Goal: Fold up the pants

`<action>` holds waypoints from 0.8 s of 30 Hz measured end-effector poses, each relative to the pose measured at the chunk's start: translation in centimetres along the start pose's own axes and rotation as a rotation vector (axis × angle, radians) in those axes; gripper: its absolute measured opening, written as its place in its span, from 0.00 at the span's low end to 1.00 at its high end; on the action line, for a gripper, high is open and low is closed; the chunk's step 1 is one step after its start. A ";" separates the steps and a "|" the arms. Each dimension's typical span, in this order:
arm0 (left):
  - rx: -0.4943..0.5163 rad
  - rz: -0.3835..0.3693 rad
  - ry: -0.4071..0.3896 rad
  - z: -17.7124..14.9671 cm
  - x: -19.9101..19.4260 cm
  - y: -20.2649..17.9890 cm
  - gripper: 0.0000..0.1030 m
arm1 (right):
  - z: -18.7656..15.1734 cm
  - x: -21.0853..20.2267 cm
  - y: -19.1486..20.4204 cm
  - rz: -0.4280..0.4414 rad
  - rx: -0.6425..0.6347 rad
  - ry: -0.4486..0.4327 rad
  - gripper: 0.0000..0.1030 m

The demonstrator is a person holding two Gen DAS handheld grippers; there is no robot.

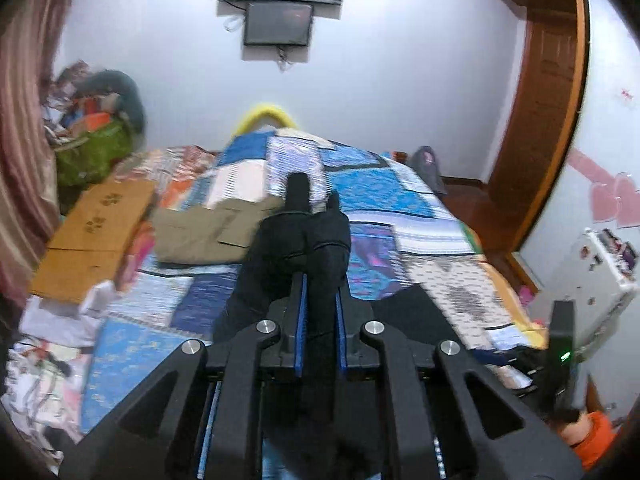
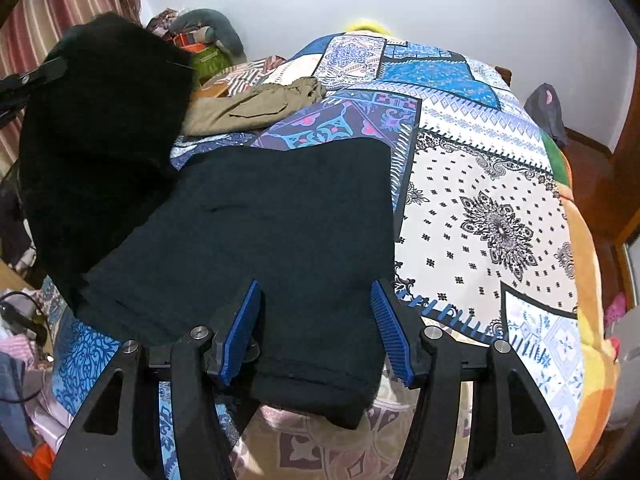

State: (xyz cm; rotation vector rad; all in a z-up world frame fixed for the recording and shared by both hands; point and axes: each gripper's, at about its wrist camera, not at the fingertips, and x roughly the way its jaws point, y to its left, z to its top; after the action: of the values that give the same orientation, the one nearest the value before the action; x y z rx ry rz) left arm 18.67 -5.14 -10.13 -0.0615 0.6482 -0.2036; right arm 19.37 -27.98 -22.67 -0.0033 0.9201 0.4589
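Pants [image 2: 256, 216], dark and plain, lie on the near part of a patchwork bedspread [image 2: 492, 208], and one end of them is lifted off the bed at the left. In the right wrist view that raised part hangs as a dark fold at the far left, held up by the left gripper, of which only a black arm shows at the edge there. In the left wrist view the left gripper [image 1: 320, 276] is clamped on the pants: its blue pads [image 1: 303, 320] are drawn close together with a thick bunch of dark cloth pinched between them and bulging out past the tips.

Further right, a pair of tan pants [image 2: 256, 108] lies folded on the far left part of the bedspread, just beyond the dark pants and apart from both grippers. To its left, off the bedspread, a flat cardboard box [image 1: 96, 240] rests beside a green bag [image 1: 96, 152].

Right of the lifted fold, the rest of the dark pants lies flat, its hem reaching the near edge of the bed. The right gripper [image 2: 316, 328] hovers over this near end with its jaws standing apart; its pads [image 2: 240, 332] flank the cloth on either side without pressing it.

Beyond the pants to the right, the bedspread is bare.
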 end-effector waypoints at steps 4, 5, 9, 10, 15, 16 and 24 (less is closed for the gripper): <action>0.026 -0.073 0.023 0.2 1.8 -3.5 0.10 | -0.1 0.2 -0.1 0.012 0.002 -0.009 0.54; 0.036 -0.082 0.026 0.2 2.1 -4.2 0.10 | -0.1 0.2 -0.1 0.018 0.007 -0.009 0.54; 0.089 -0.147 0.036 -0.4 2.9 -8.0 0.09 | -0.1 0.3 0.0 0.021 0.009 -0.011 0.55; 0.102 -0.162 0.037 -0.5 2.9 -8.8 0.09 | -0.1 0.4 -0.1 0.023 0.010 -0.010 0.55; 0.173 -0.218 0.072 -2.4 3.4 -12.0 0.10 | 0.0 0.1 -0.6 0.047 0.036 -0.005 0.54; 0.179 -0.220 0.081 -2.7 3.6 -12.2 0.10 | -0.1 -0.4 -0.9 0.053 0.052 -0.011 0.53; 0.238 -0.270 0.224 -7.2 5.6 -14.1 0.10 | -2.3 -6.4 -4.8 -0.048 0.159 -0.085 0.54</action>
State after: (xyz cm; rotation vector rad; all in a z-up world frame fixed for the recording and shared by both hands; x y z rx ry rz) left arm 16.26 -20.09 -17.53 0.1051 0.8345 -0.5528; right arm 16.09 -35.21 -20.08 0.1375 0.8691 0.3375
